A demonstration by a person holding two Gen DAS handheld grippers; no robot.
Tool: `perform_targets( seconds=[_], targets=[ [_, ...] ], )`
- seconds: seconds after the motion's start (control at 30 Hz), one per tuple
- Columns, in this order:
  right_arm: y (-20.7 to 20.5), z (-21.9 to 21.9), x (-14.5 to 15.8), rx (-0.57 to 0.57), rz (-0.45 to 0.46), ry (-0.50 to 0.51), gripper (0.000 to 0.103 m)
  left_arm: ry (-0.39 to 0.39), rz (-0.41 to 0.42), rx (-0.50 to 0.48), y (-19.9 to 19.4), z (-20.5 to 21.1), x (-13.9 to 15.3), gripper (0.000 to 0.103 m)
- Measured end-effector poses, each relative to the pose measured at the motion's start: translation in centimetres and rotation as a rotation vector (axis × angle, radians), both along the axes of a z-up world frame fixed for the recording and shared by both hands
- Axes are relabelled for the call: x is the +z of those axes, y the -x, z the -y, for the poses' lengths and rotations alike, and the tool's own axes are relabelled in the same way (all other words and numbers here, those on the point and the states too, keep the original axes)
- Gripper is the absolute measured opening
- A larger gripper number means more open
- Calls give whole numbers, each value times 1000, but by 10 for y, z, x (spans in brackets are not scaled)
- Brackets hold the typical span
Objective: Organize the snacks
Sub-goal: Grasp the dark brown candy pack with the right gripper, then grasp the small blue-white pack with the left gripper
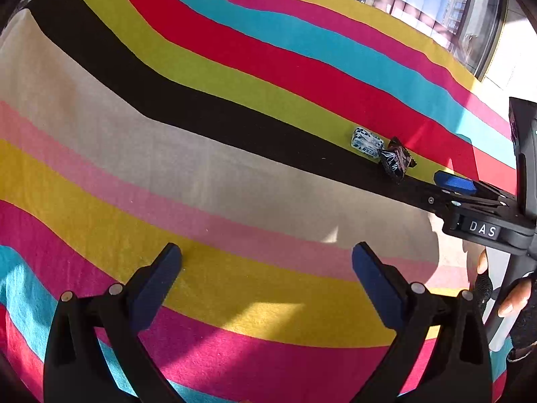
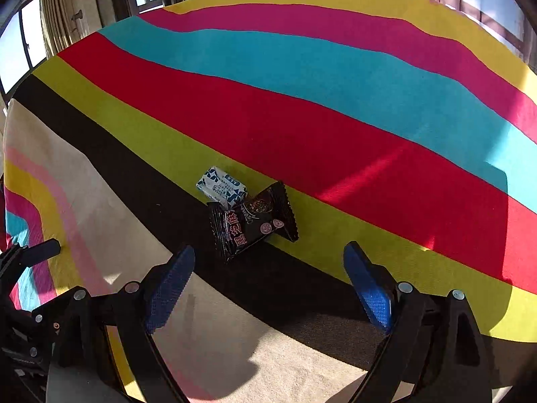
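Two wrapped snacks lie touching on the striped cloth. A black packet with red lettering (image 2: 254, 224) lies across the black and lime stripes. A white-and-blue packet (image 2: 222, 187) sits just behind it. Both also show in the left wrist view, the black one (image 1: 396, 163) and the white one (image 1: 366, 142). My right gripper (image 2: 268, 282) is open and empty, just short of the black packet; it appears from the side in the left wrist view (image 1: 456, 184). My left gripper (image 1: 266, 268) is open and empty over the yellow stripe, well left of the snacks.
The table is covered by a cloth of wavy coloured stripes (image 1: 201, 77). Windows (image 2: 30, 33) and a radiator stand beyond its far edge. The hand holding the right gripper (image 1: 513, 295) shows at the right edge. A left finger (image 2: 40, 252) shows at far left.
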State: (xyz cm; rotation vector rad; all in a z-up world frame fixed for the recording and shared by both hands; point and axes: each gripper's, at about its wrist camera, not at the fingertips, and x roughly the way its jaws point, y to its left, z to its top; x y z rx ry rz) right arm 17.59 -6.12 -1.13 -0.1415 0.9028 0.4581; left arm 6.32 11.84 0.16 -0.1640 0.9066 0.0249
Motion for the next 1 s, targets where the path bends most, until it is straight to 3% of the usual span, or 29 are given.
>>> perform_targets(
  seconds=[0.1,0.2,0.27,0.3,0.53,0.7,0.83,0.93,1.0],
  targets=[
    [-13,-16,-5,59,-1,69,87,11,5,1,-1,-1,2,101],
    [-18,-20,-5,88,13,77,87,28,13,3,6,-10,3,101],
    [-15,-14,-3,101,11,40,65,29,14,3,5,-10,3,101],
    [-11,-11,-1,105,15,33,38,32,15,3,6,-11,3,101],
    [79,38,19,54,91,-69,37,26,12,2,9,-12,3,101],
    [131,70,23,-7,117,-89,37,-29,-15,-7,2,0,1,101],
    [133,92,15,-66,114,-150,38,-137,-65,-23,-4,14,-3,102],
    [128,120,14,-111,77,-287,38,-148,-70,-24,-6,18,-3,102],
    [124,123,13,-125,58,-314,38,-143,-79,-21,-10,17,-2,102]
  ],
)
